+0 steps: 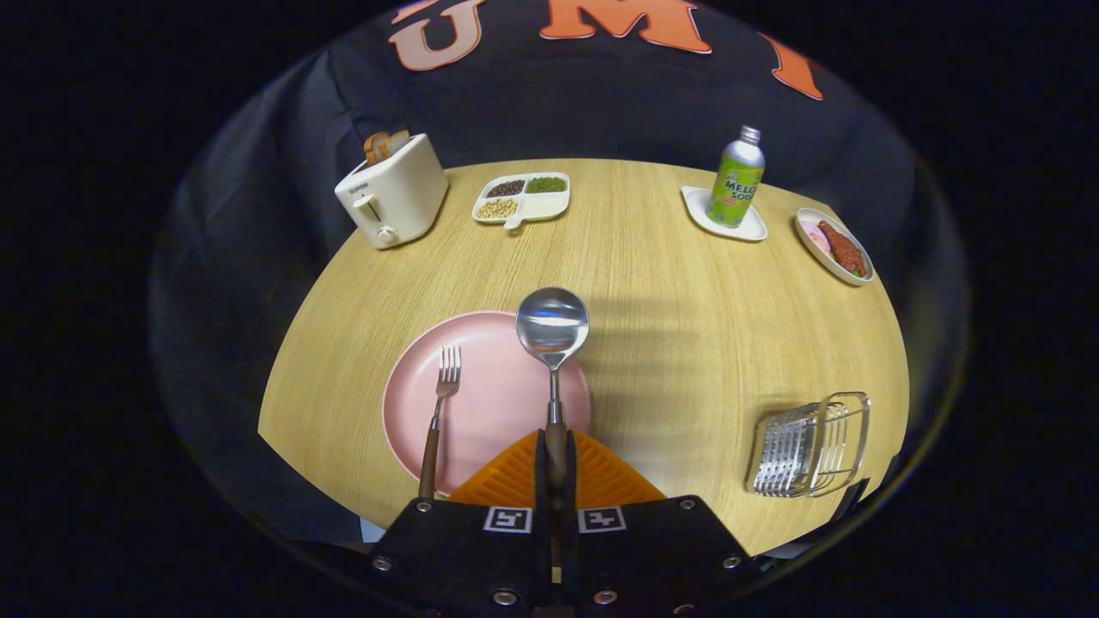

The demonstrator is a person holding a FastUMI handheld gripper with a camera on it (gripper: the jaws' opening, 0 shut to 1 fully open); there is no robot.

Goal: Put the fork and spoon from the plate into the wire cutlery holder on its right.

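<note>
Round pink plate [489, 386] on table holds wooden-handled steel fork [440, 403]. Wire cutlery holder [809, 446] to right, empty. Gripper [556, 463] jaws closed tight on wooden-handled steel spoon [553, 330], bowl raised over plate's far rim.

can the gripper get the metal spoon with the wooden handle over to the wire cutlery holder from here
Probably yes. The gripper is shut on the metal spoon with the wooden handle, raised over the pink plate. Only bare wooden table lies between it and the wire cutlery holder.
</note>
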